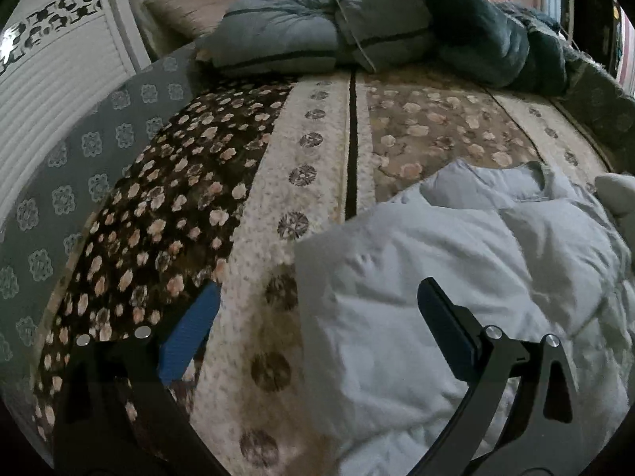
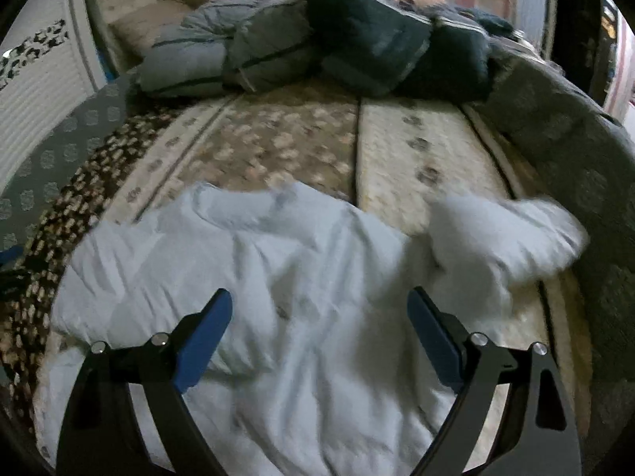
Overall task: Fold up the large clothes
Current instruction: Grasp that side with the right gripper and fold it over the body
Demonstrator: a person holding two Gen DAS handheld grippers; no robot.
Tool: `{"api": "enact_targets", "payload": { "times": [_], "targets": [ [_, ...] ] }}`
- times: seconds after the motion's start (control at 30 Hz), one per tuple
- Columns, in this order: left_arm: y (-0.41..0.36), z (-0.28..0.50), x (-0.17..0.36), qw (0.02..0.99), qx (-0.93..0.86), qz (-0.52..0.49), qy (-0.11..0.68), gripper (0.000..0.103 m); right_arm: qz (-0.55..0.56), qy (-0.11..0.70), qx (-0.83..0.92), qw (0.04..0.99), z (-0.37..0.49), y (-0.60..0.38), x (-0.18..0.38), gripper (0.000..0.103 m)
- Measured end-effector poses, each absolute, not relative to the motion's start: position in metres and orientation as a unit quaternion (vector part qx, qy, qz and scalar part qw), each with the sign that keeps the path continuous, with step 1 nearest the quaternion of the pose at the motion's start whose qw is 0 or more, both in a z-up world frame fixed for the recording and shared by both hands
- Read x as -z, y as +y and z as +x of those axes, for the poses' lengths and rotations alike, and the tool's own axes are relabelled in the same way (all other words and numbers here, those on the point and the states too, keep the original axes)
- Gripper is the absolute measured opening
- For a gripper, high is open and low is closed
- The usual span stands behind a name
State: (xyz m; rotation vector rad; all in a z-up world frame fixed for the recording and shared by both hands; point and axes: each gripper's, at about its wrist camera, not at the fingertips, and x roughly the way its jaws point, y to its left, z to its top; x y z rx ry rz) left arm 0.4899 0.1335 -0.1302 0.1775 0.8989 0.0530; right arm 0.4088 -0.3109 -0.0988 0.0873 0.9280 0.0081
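Observation:
A pale blue-white garment lies crumpled on a flowered bedspread. In the left wrist view it fills the lower right, its collar toward the far side. My left gripper is open above the garment's left edge, with one blue pad over the bedspread and the other over the cloth, and nothing is held. In the right wrist view the garment spreads across the lower middle, one sleeve reaching right. My right gripper hangs open over the garment's middle with nothing between its pads.
Folded grey and dark teal quilts are piled at the bed's far end. A white ribbed cabinet stands on the left. A grey patterned sheet runs along the bed's left side, and a grey blanket along the right edge.

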Motion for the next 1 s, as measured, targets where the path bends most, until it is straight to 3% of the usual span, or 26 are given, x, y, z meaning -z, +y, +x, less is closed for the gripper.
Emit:
{"api": "enact_targets", "payload": {
  "times": [0.27,0.33,0.53,0.63,1.0],
  "targets": [
    [0.145,0.493,0.180,0.881,-0.027,0.049,0.469,0.099,0.034,0.518,-0.049,0.853,0.438,-0.260,0.172,0.086],
    [0.148,0.492,0.189,0.876,-0.029,0.038,0.479,0.099,0.053,0.531,-0.067,0.843,0.437,-0.259,0.186,0.055],
    [0.148,0.482,0.187,0.878,-0.027,0.019,0.477,0.099,0.024,0.528,-0.080,0.845,0.432,-0.246,0.186,0.017],
    [0.146,0.479,0.180,0.881,-0.028,0.018,0.473,0.099,0.002,0.523,-0.087,0.848,0.430,-0.242,0.179,0.012],
    [0.117,0.470,0.142,0.893,-0.025,0.039,0.447,0.099,-0.033,0.498,-0.016,0.866,0.435,-0.312,0.168,0.011]
  ]
}}
